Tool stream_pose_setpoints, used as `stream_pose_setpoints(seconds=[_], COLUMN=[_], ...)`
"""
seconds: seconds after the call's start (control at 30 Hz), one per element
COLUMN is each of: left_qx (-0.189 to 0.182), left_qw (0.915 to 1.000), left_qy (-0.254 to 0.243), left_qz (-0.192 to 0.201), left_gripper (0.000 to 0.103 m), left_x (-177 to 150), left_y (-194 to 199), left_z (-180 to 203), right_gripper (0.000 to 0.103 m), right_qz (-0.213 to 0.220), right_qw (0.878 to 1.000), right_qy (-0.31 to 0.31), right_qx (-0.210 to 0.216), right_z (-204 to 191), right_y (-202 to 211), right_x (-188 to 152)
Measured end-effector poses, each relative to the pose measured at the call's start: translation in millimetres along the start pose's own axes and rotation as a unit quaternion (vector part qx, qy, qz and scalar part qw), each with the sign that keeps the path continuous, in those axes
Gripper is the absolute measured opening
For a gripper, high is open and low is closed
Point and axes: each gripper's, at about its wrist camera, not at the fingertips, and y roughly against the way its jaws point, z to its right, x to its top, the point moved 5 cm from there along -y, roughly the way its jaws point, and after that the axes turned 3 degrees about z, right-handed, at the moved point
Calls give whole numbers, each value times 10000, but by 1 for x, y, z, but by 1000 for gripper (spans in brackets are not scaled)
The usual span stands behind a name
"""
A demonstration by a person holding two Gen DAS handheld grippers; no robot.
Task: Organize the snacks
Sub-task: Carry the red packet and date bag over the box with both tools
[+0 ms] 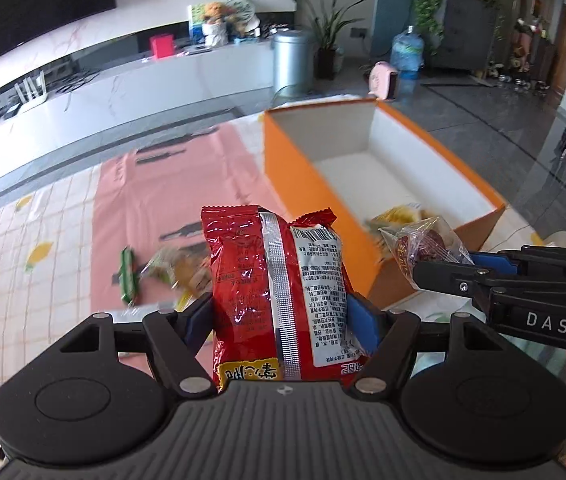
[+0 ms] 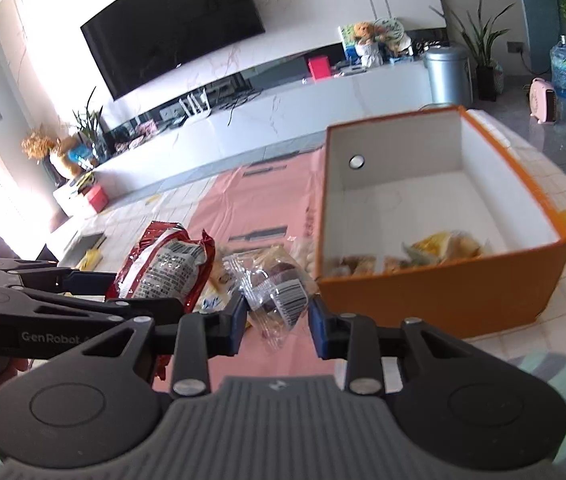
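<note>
Orange cardboard box (image 2: 443,296) with white walls sits on the table, a few snacks inside. Beside it, the left gripper (image 1: 279,312) clamps a puffy red foil packet (image 1: 275,288): light, slippery, crushable. The right gripper (image 2: 277,322) pinches a small clear-wrapped snack (image 2: 279,296) mid-body.

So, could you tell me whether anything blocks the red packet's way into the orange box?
Nothing visible does: the red packet in the left gripper faces the orange box, whose top is open.
</note>
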Motion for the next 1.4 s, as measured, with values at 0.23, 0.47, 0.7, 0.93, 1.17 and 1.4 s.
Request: stream_pose_setpoints(seconds=[0.23,0.47,0.7,0.93,1.17,1.4], left_qx=[-310,-411,-199,-115,-99,-76], left_qw=[9979,9931,9770,9526,9376,9281], left_qy=[-561,-1072,-1907,-2602,-3006,-3149], left_qz=[113,-256,-937,-1575,-1746,-1985], left_gripper=[81,81,81,81,81,81], left_x=[52,95,102,89,91,83], left_y=[-13,-65,-146,-196,-221,-241], left_z=[39,76,95,94,100,97], right_gripper=[31,31,31,31,31,31], right_qz=[113,-79,-676,-1586,-2231,-2665], right_qw=[9996,9986,9971,9867,9739,9625], right_qy=[26,30,-189,-224,-192,-251], right_qx=[-253,-516,-306,-267,-378,-433], right_z=[44,92,135,160,166,167], right_y=[20,4,-44,-113,-162,-190], right_x=[39,75,101,107,99,91])
